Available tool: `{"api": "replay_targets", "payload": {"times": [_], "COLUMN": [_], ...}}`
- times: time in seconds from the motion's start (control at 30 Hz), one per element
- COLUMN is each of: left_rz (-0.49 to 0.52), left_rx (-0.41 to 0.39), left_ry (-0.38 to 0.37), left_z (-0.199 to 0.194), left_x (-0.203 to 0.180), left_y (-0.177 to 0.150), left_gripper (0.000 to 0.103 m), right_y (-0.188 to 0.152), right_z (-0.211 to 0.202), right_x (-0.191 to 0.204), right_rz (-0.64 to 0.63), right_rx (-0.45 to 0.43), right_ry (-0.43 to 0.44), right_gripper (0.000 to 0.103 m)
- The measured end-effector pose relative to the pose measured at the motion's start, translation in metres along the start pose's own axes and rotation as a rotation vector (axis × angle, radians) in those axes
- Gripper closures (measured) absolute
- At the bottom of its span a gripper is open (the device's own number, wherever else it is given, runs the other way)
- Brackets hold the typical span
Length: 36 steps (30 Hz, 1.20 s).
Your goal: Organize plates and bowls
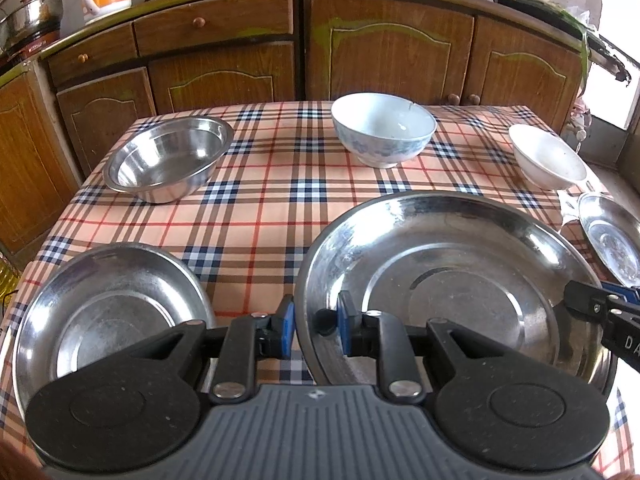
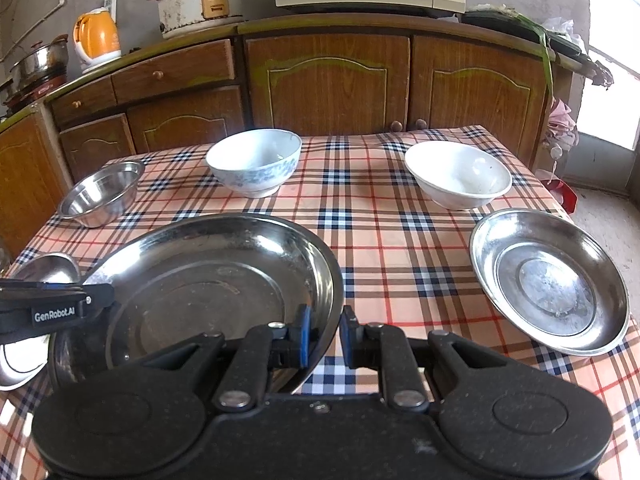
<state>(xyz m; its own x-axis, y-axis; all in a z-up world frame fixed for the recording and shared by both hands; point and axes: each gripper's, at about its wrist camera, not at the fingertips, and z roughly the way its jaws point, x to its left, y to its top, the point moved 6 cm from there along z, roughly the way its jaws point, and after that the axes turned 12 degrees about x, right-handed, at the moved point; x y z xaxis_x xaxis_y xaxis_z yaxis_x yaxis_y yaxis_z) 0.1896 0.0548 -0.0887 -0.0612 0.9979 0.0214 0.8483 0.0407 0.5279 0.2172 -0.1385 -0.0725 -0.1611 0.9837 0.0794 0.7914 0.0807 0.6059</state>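
- Two grippers clamped on one large steel plate: left gripper on its left rim, right gripper on its right rim, jaws nearly closed.
- Stiff, light, slippery; best held by the thin rim.
- Beside it, smaller steel plates on the checked tablecloth.
- Farther back, steel bowl; porcelain bowls, probably heavier and fragile.

Two low wrist views, shared table
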Motion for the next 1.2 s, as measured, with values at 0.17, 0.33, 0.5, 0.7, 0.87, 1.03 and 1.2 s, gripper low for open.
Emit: {"api": "replay_targets", "payload": {"times": [0.17, 0.33, 0.5, 0.7, 0.87, 1.03, 1.2], "left_rz": [0.003, 0.004, 0.011, 0.014, 0.013, 0.009, -0.002], "left_rx": [0.007, 0.017, 0.027, 0.037, 0.028, 0.033, 0.043], "left_ry": [0.003, 0.003, 0.002, -0.002, 0.002, -0.002, -0.001], "left_z": [0.010, 0.023, 0.036, 0.050, 0.053, 0.056, 0.057], "left_x": [0.000, -0.001, 0.000, -0.001, -0.002, -0.001, 0.001], "left_y": [0.006, 0.010, 0.015, 0.017, 0.020, 0.019, 0.017], "left_gripper": [0.081, 0.081, 0.081, 0.080, 0.080, 0.078, 0.073], "right_y": [0.004, 0.009, 0.011, 0.013, 0.014, 0.012, 0.011], "right_z": [0.011, 0.025, 0.039, 0.051, 0.056, 0.058, 0.055], "right_x": [-0.001, -0.003, -0.005, -0.006, -0.005, -0.004, -0.005], "right_rz": [0.003, 0.010, 0.015, 0.016, 0.013, 0.016, 0.021], "right_rx": [0.009, 0.021, 0.032, 0.041, 0.038, 0.046, 0.036], "right_ry": [-0.001, -0.007, -0.013, -0.021, -0.023, -0.024, -0.033], "right_gripper": [0.082, 0.082, 0.082, 0.082, 0.082, 0.081, 0.072]}}
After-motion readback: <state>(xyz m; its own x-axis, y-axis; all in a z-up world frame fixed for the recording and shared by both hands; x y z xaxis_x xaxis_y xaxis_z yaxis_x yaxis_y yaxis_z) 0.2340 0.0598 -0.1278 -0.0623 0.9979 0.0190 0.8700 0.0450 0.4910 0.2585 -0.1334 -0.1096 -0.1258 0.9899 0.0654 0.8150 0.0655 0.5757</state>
